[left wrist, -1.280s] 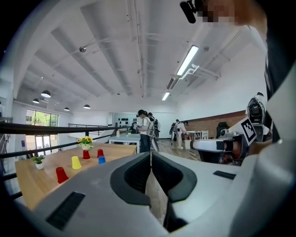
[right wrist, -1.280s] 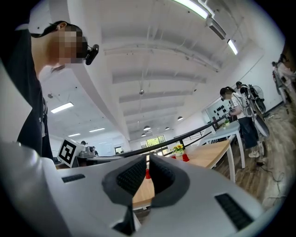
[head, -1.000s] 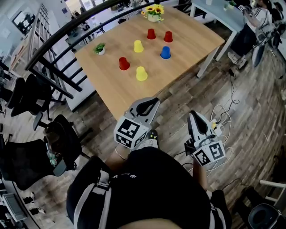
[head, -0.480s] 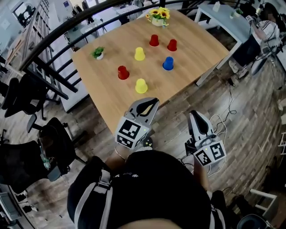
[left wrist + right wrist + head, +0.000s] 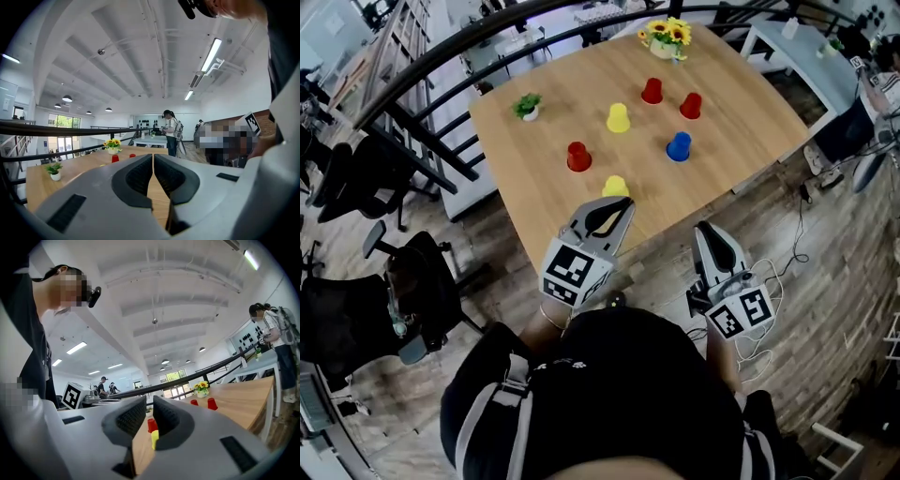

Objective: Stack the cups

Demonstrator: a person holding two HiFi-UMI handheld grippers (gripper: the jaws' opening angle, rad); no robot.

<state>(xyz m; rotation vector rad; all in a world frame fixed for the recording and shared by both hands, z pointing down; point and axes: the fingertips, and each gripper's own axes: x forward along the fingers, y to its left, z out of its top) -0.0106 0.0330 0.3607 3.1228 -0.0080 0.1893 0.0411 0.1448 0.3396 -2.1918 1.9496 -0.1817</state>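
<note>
On the wooden table (image 5: 741,84) stand several upside-down cups: a red cup (image 5: 578,157), a yellow cup (image 5: 618,117), two red cups (image 5: 652,90) (image 5: 691,105) and a blue cup (image 5: 679,146). A nearer yellow cup (image 5: 615,185) shows just past my left gripper (image 5: 607,214). That gripper hangs over the table's near edge, its jaws touching at the tips with nothing between them. My right gripper (image 5: 709,232) hovers off the near edge; in the right gripper view its jaws stand a narrow slit apart and empty (image 5: 148,401), with a red cup (image 5: 151,424) and a yellow cup (image 5: 154,439) visible beyond.
A small potted plant (image 5: 526,106) sits at the table's left and a sunflower pot (image 5: 666,36) at the far edge. A black railing (image 5: 441,70) runs behind, office chairs (image 5: 356,178) stand left, a white desk (image 5: 806,47) right, and cables (image 5: 792,253) lie on the floor.
The table has come nearer. Both grippers, earlier over the floor, now reach its near edge, and the left tip partly covers the nearest yellow cup.
</note>
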